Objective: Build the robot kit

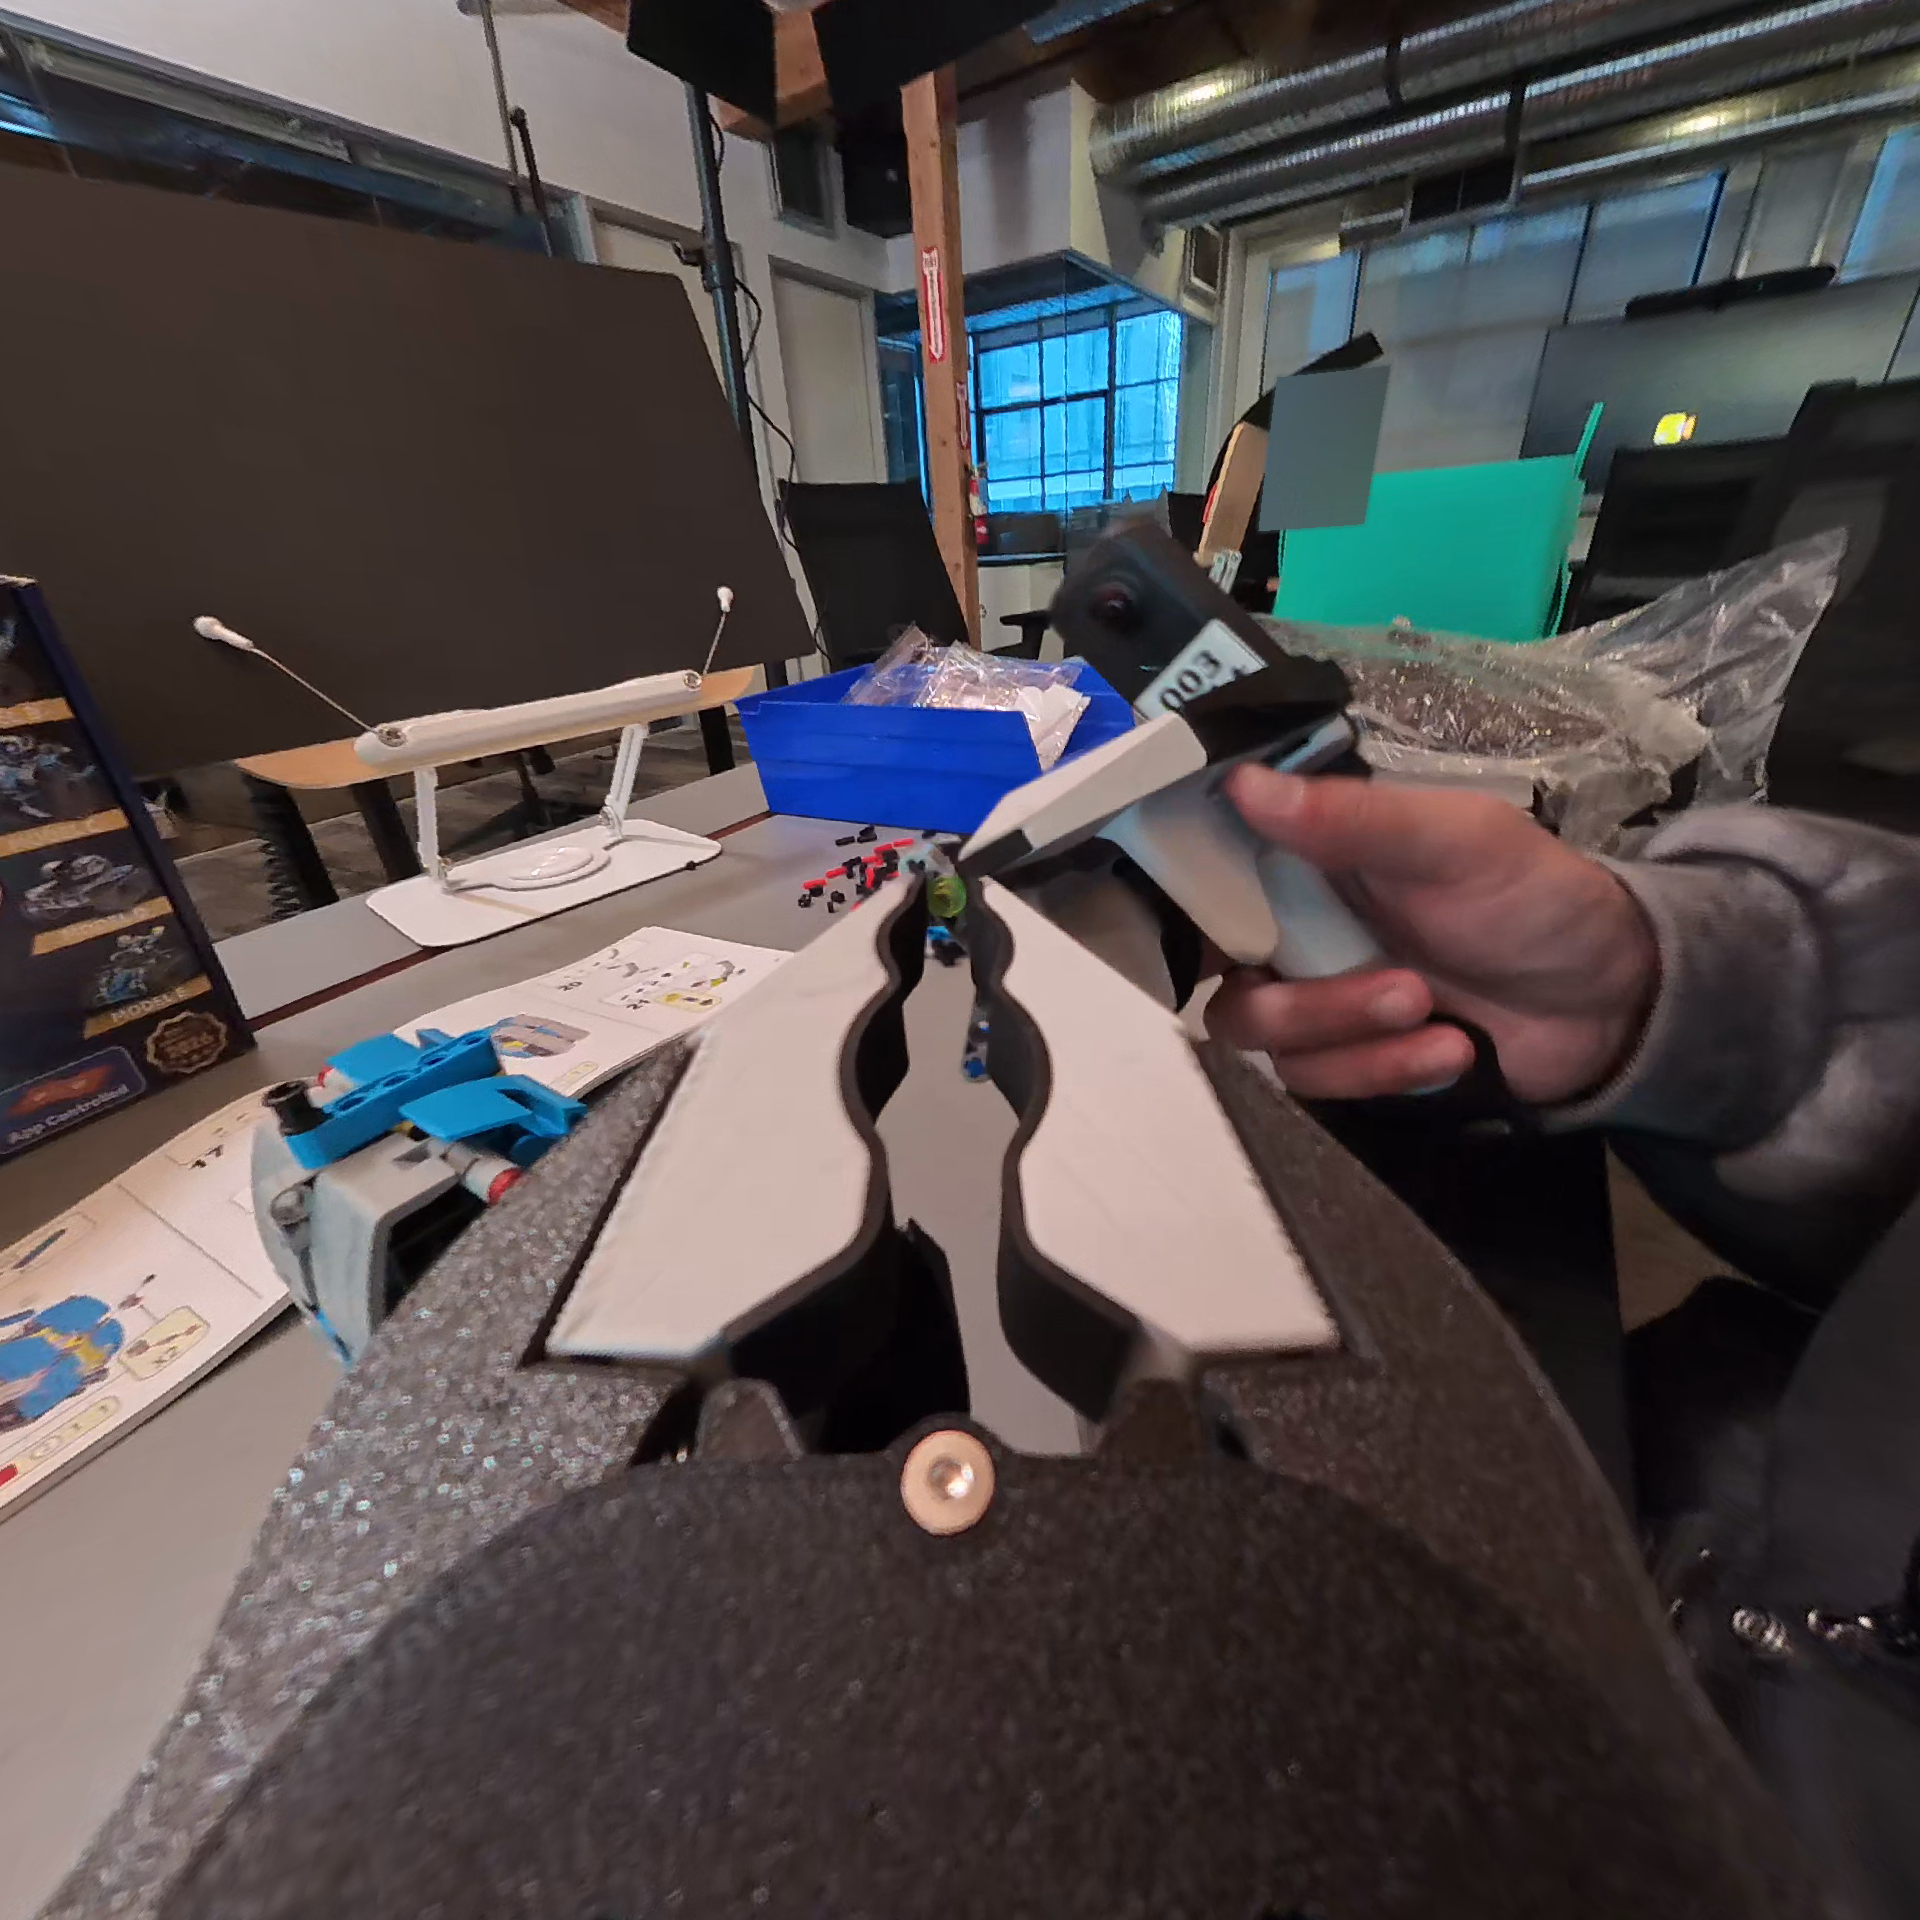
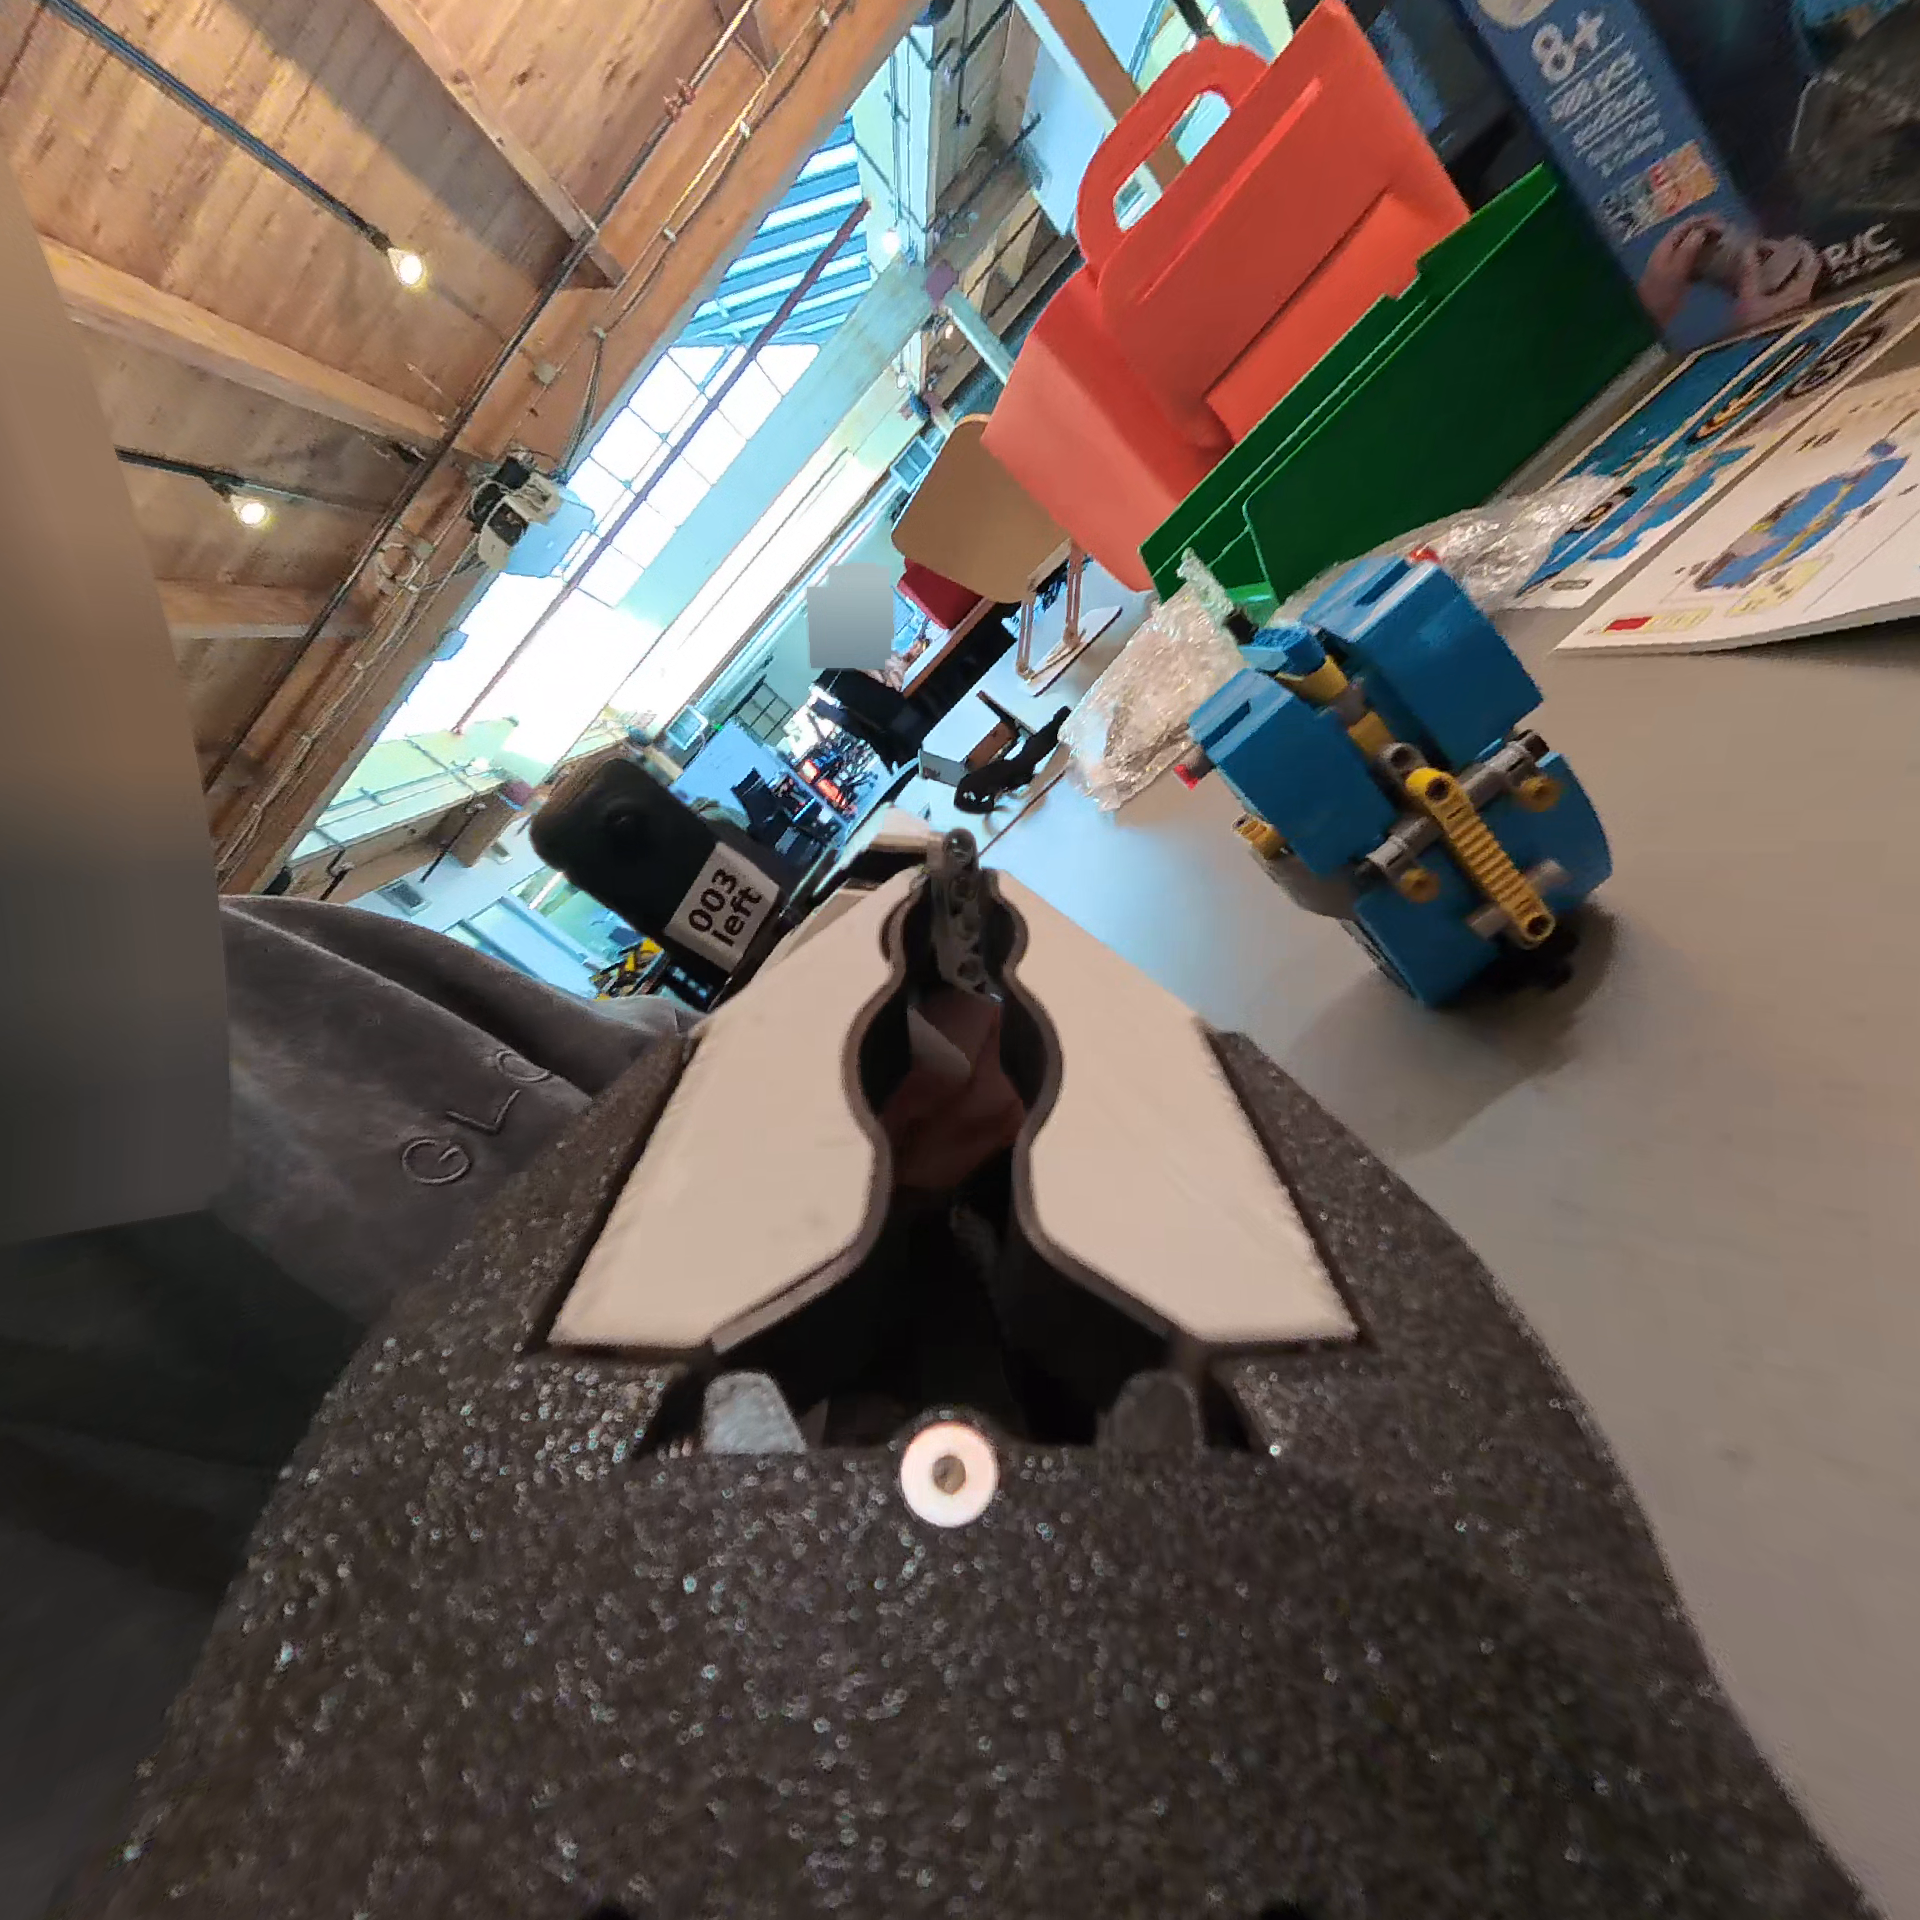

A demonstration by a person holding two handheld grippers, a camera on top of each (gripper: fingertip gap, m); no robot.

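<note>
My left gripper (image 1: 951, 906) is nearly shut, with a small translucent green round piece (image 1: 945, 894) pinched between its tips above the table. My right gripper (image 1: 971, 854), held by a hand (image 1: 1455, 935), points in from the right and its tip meets the left tips. In the right wrist view my right gripper (image 2: 961, 883) is shut on a small grey holed beam (image 2: 961, 920) that sticks out past its tips. The left gripper's camera body (image 2: 623, 831) sits just behind it. A part-built blue model (image 1: 416, 1101) lies to the left on the table; it also shows in the right wrist view (image 2: 1403, 769).
An open instruction booklet (image 1: 623, 997) lies on the grey table (image 1: 312, 935). Loose small red and black parts (image 1: 862, 873) lie before a blue bin (image 1: 904, 769) of plastic bags. A white stand (image 1: 540, 727) and a dark box (image 1: 83, 883) are at left. Green (image 2: 1403, 416) and red (image 2: 1195, 312) containers stand behind. Both grippers' tips are close together, under 4 cm apart.
</note>
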